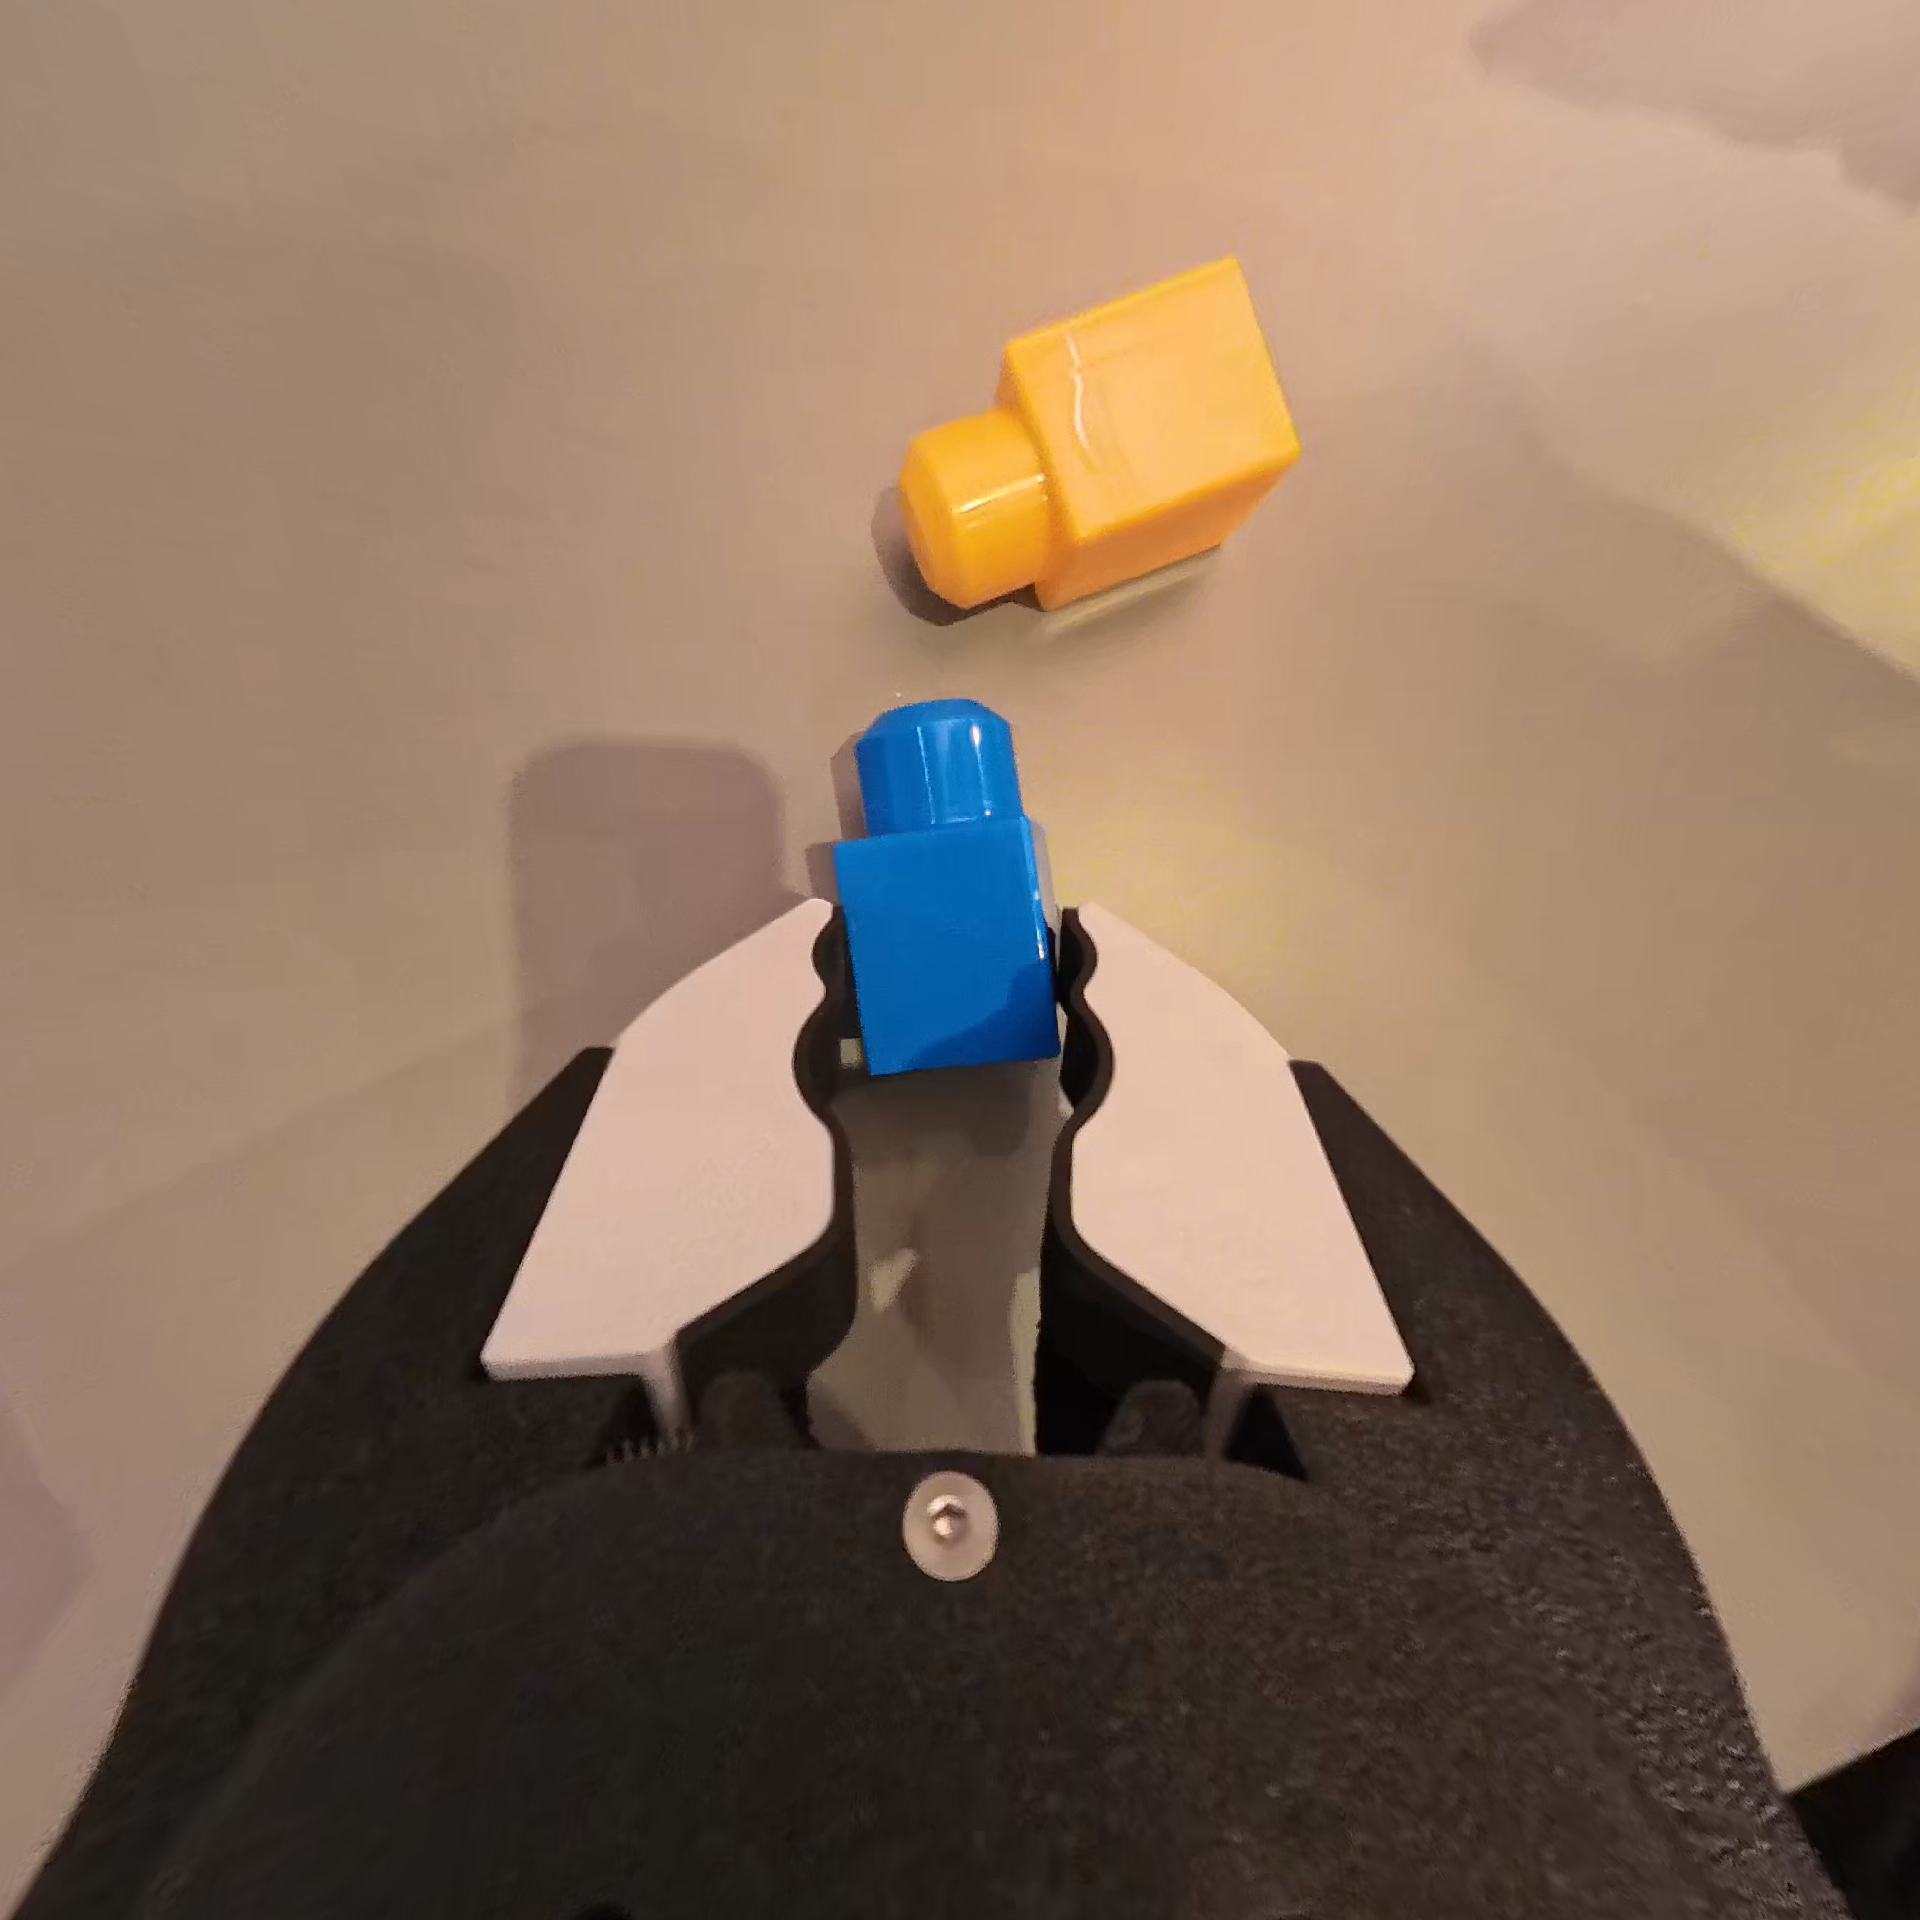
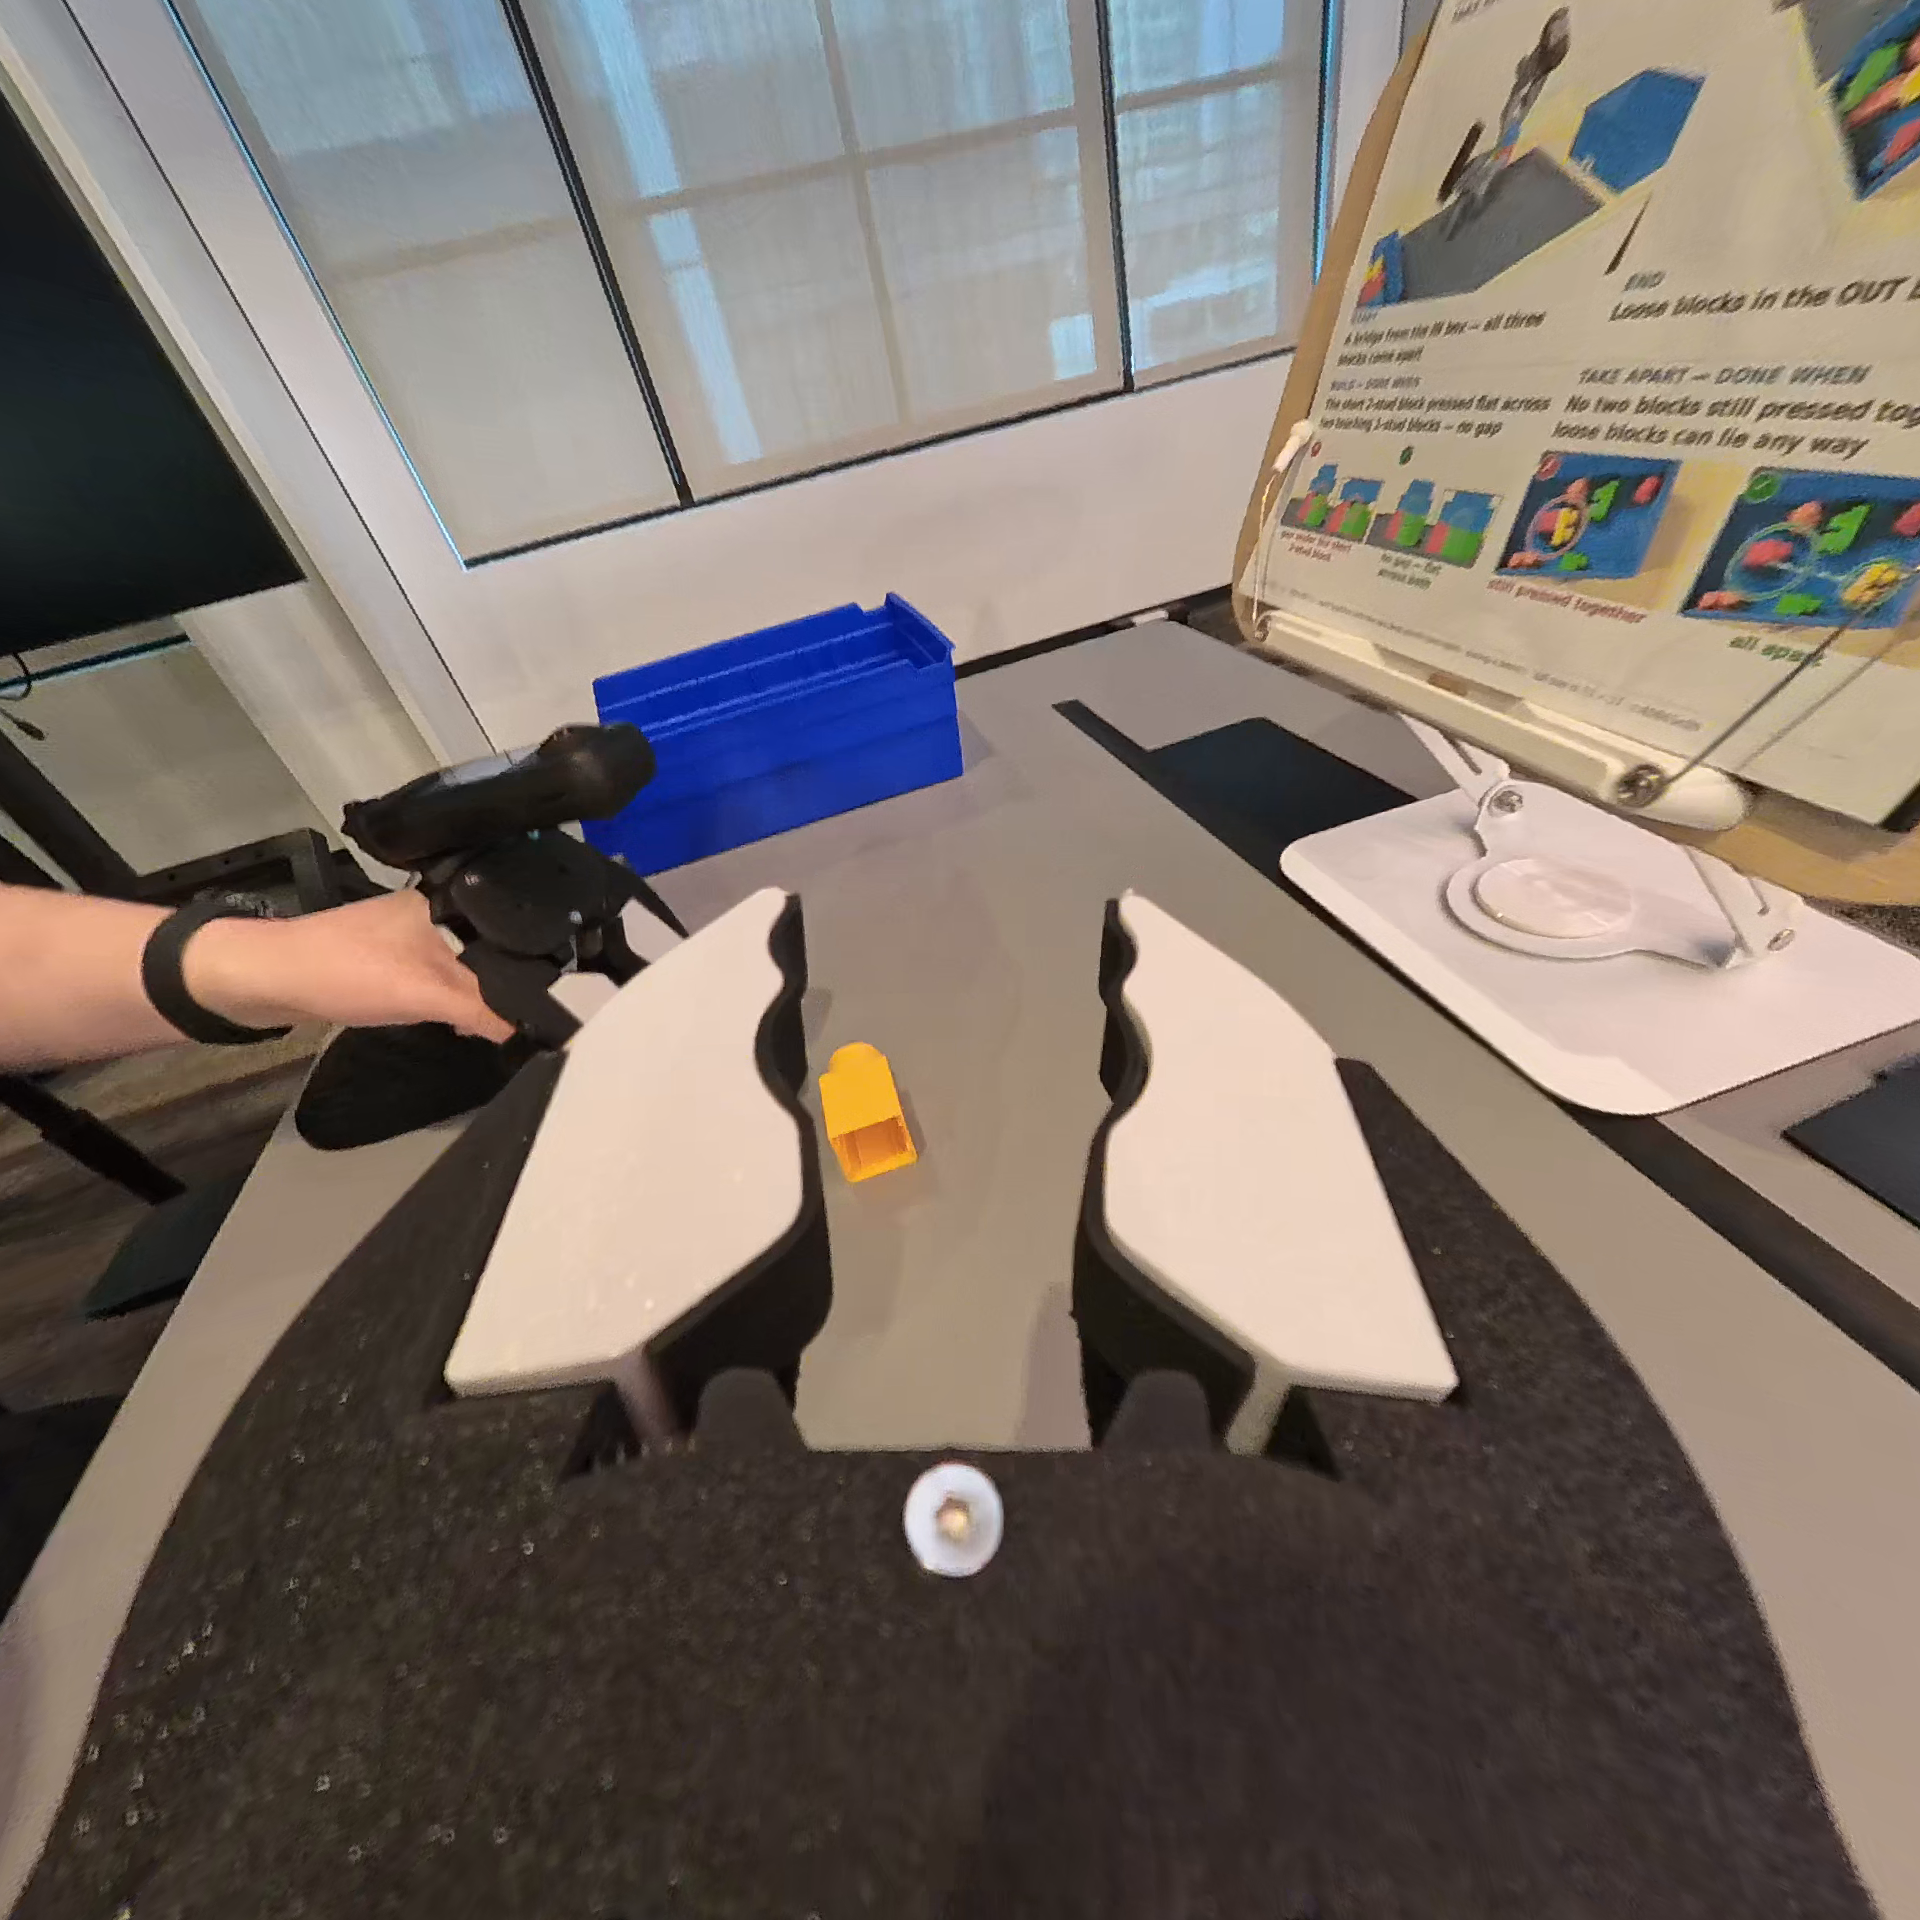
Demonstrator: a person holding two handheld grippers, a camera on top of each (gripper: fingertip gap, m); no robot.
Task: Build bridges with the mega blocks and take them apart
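Grey table (image 2: 1039, 831) before white-framed windows (image 2: 831, 260), daylight outside.

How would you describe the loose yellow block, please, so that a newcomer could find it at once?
Start at the grey table with the blue plastic bin at its far end. Nearer, framed between the open right gripper fingers, the small yellow plastic block lies on its side. Unlike the blue one-stud block clamped in the left gripper, nothing holds it.
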